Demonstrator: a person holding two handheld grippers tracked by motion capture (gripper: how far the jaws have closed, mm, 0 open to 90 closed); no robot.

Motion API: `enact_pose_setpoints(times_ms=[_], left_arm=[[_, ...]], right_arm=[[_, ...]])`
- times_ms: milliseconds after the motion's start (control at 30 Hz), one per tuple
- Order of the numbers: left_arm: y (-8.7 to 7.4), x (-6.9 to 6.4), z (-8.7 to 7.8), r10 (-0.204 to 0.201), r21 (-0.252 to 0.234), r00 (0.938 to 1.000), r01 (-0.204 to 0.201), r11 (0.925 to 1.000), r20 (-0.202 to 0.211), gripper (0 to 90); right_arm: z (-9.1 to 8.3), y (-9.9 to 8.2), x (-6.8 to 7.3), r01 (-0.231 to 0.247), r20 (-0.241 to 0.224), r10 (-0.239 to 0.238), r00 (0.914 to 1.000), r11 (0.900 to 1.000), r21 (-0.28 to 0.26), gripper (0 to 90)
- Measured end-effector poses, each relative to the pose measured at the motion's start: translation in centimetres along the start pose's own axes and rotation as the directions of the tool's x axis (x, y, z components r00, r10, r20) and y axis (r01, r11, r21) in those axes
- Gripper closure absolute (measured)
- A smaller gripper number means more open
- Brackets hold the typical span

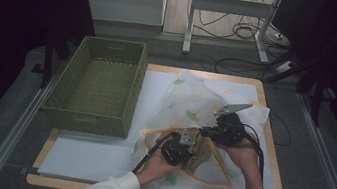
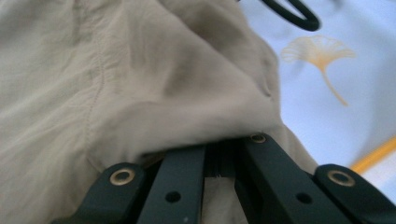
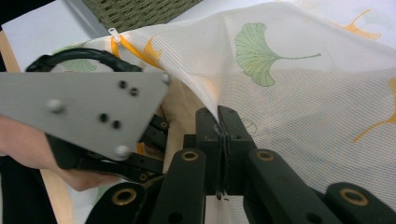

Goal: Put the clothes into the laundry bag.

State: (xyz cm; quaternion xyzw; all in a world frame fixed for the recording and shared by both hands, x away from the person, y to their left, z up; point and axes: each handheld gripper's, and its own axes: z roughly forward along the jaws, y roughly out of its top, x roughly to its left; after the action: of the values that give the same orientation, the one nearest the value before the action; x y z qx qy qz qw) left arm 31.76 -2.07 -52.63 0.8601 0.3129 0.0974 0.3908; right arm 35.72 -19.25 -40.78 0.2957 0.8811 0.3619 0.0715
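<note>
I'm pinching the beige garment (image 2: 140, 84) with my left gripper (image 1: 180, 147) while my right gripper (image 3: 223, 140) is clamping the mesh laundry bag (image 3: 303, 93) edge open mid-table; next, I'd push the garment deeper inside.

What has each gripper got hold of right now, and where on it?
Left gripper: shut on a fold of the beige cloth garment. Right gripper: shut on the edge of the white ginkgo-print mesh bag.

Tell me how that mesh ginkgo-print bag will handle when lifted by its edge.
Probably floppy: the mesh bag drapes in folds from the right gripper. Likely light, since one pinched edge lifts it. The beige garment inside may slump and shift.
</note>
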Motion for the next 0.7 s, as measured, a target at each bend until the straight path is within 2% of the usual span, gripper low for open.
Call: enact_pose_setpoints(times_ms=[67,133,233,300,367,433,500,633,700], left_arm=[[-0.4,-0.4,-0.7,0.023,-0.005,0.9997,-0.023,0.9997,0.001,90.0],[-1.0,-0.6,-1.8,0.027,-0.008,0.9994,-0.027,0.9996,0.024,90.0],[-1.8,-0.8,-3.2,0.002,-0.025,0.9958,0.001,0.9997,0.091,89.8],[-2.2,-1.0,-4.1,0.014,-0.029,0.9902,-0.010,0.9995,0.139,89.5],[-2.3,-1.2,-4.5,0.037,-0.037,0.9877,-0.031,0.9988,0.152,89.5],[-2.5,-1.6,-4.5,0.064,-0.033,0.9831,-0.060,0.9977,0.171,89.6],[-2.4,-1.8,-4.1,0.091,-0.004,0.9811,-0.091,0.9958,0.171,89.6],[-2.4,-1.6,-2.8,0.077,0.040,0.9814,-0.086,0.9955,0.176,89.7],[-2.5,-1.6,-2.2,0.072,0.051,0.9836,-0.082,0.9954,0.165,89.9]], right_arm=[[0.0,0.0,0.0,0.000,0.003,0.000,1.0000,1.0000,-0.004,87.3],[-0.2,0.0,0.0,-0.001,0.005,0.001,1.0000,1.0000,-0.009,87.4],[-0.3,0.0,0.0,-0.003,0.010,0.003,0.9999,0.9999,-0.014,87.4],[-0.4,0.0,0.0,-0.004,0.011,0.004,0.9999,0.9999,-0.012,87.4],[-0.4,0.0,0.0,0.002,0.010,-0.002,0.9999,0.9999,-0.014,87.3],[-0.3,0.1,0.0,0.000,0.009,0.000,1.0000,0.9999,-0.012,87.4],[-0.2,0.0,0.0,-0.003,0.007,0.003,1.0000,1.0000,-0.009,87.4],[-0.2,0.0,0.0,-0.002,0.006,0.002,1.0000,1.0000,-0.008,87.4],[-0.2,0.0,0.0,-0.003,0.005,0.003,1.0000,1.0000,-0.008,87.4]])
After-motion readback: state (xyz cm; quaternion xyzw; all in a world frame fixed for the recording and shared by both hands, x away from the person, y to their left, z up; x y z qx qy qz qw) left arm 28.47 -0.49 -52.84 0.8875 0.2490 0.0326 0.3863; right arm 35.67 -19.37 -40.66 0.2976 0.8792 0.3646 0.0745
